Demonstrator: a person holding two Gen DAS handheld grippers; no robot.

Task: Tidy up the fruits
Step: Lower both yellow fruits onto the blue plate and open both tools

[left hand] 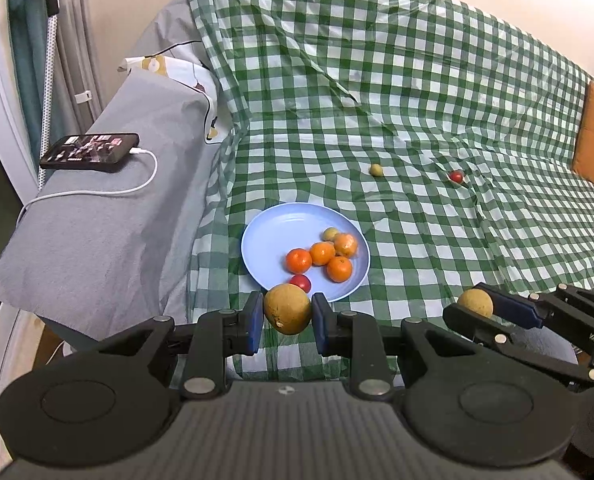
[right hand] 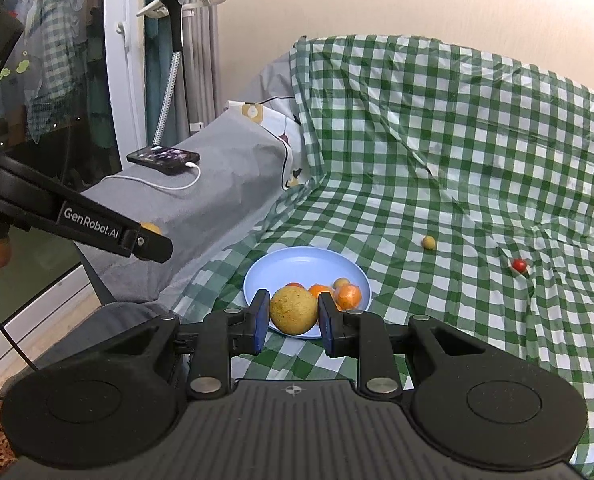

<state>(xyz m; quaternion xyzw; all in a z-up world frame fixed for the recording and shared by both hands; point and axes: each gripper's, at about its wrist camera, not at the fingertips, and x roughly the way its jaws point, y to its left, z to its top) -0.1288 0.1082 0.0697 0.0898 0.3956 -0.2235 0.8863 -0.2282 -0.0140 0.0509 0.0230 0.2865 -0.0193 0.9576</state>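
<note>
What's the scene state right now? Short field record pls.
left tongs: shut on a yellow-brown round fruit
right tongs: shut on a yellow round fruit
blue plate: four oranges, one small yellow fruit, one red fruit
loose on checked cloth: small yellow-green fruit, small red fruit
sofa arm: phone on a charging cable

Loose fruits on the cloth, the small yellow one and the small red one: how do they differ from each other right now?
The small yellow fruit is dull yellow-green; the small red fruit is glossy red. The yellow one lies on fairly flat checked cloth, nearer the blue plate; the red one sits farther right in a crease. Both are small, round, outside the plate and untouched by either gripper.
</note>
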